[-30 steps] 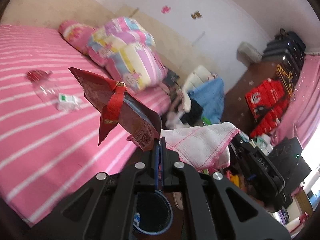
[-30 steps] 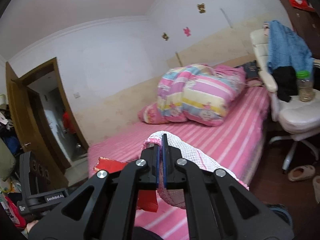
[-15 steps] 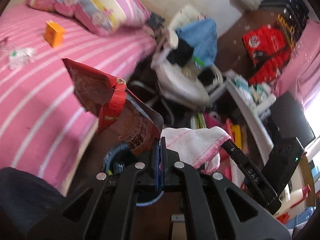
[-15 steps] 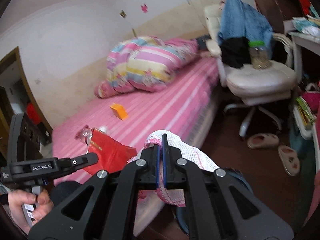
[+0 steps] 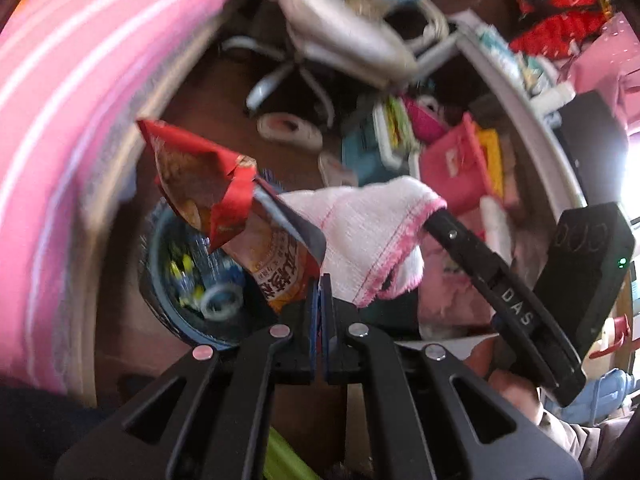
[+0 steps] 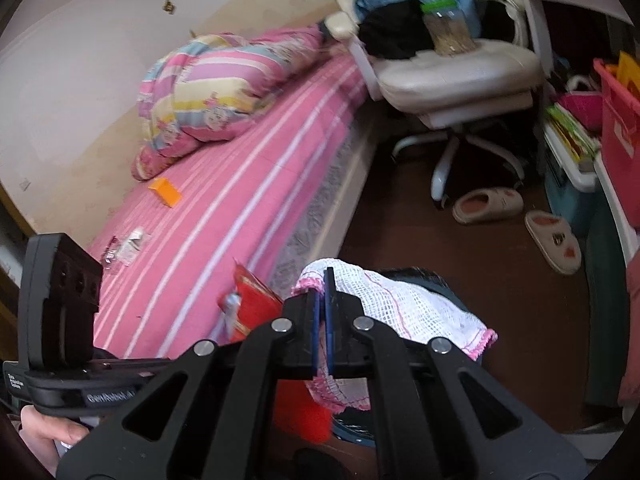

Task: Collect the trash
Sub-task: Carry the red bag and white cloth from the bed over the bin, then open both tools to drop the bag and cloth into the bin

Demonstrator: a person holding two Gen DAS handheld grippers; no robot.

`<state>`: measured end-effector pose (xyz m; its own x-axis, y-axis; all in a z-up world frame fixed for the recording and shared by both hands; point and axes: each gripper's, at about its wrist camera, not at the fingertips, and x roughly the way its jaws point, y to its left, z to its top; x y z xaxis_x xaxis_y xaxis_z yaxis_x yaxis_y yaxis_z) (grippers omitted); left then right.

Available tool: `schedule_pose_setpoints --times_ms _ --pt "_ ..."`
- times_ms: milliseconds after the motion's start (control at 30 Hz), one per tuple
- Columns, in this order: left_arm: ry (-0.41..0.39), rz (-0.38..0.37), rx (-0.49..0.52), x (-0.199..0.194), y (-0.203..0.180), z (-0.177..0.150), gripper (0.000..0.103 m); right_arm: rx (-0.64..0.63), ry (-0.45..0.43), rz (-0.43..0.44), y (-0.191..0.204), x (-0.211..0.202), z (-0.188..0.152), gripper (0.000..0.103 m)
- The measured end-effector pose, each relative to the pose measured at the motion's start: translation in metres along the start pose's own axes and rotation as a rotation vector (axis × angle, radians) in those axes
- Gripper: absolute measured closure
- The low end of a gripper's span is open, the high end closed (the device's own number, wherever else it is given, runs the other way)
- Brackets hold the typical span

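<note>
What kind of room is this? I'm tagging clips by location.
Most likely a lived-in bedroom: a bed with a pink striped sheet, a folded quilt against the wall, and a white swivel chair piled with clothes beside it.

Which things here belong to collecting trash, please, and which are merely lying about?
Job: snack bag held by left gripper; bin; orange box and wrapper on bed.
Lying about: cloth in right gripper; slippers; chair; quilt.
</note>
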<state>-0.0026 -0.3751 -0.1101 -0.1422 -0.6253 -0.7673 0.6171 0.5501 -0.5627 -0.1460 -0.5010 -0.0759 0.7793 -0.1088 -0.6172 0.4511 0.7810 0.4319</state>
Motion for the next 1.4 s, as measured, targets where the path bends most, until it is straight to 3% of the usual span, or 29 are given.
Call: schedule_pose_setpoints --times_ms 233,400,567,633,667,700,833,967,1133,1300,1400 --pt "0.157 0.031 0.006 0.060 0.014 0.010 0.102 0.068 0.084 -0.054 -0.027 0.035 -0.014 0.100" --pt "0.229 0.066 0.022 0.087 0.020 0.012 0.102 0.088 0.136 -0.084 -0.036 0.054 -0.020 0.100" --pt "0.276 0.104 -0.039 0.107 0.039 0.019 0.095 0.085 0.190 -0.131 -0.039 0.070 -0.027 0.100" --pt "0.286 0.100 -0.085 0.111 0.047 0.022 0.076 0.075 0.213 -0.163 -0.039 0.078 -0.030 0.097" --pt "0.292 0.105 -0.115 0.112 0.051 0.023 0.045 0.077 0.231 -0.179 -0.040 0.081 -0.031 0.095" --pt "0.289 0.123 -0.138 0.112 0.055 0.023 0.037 0.094 0.258 -0.201 -0.044 0.085 -0.033 0.092" --pt "0.247 0.103 -0.191 0.100 0.059 0.029 0.030 0.125 0.241 -0.237 -0.050 0.075 -0.032 0.055" --pt "0.202 0.075 -0.228 0.083 0.060 0.029 0.026 0.094 0.204 -0.274 -0.043 0.059 -0.027 0.031" --pt "0.106 0.051 -0.259 0.042 0.058 0.024 0.025 0.074 0.172 -0.222 -0.022 0.036 -0.013 0.022" --pt "-0.131 0.005 -0.299 -0.027 0.058 0.020 0.018 -0.022 0.097 -0.145 0.034 0.012 0.007 0.017" --pt "-0.277 -0.065 -0.369 -0.069 0.071 0.012 0.018 -0.095 0.036 -0.072 0.080 -0.005 0.019 0.016"
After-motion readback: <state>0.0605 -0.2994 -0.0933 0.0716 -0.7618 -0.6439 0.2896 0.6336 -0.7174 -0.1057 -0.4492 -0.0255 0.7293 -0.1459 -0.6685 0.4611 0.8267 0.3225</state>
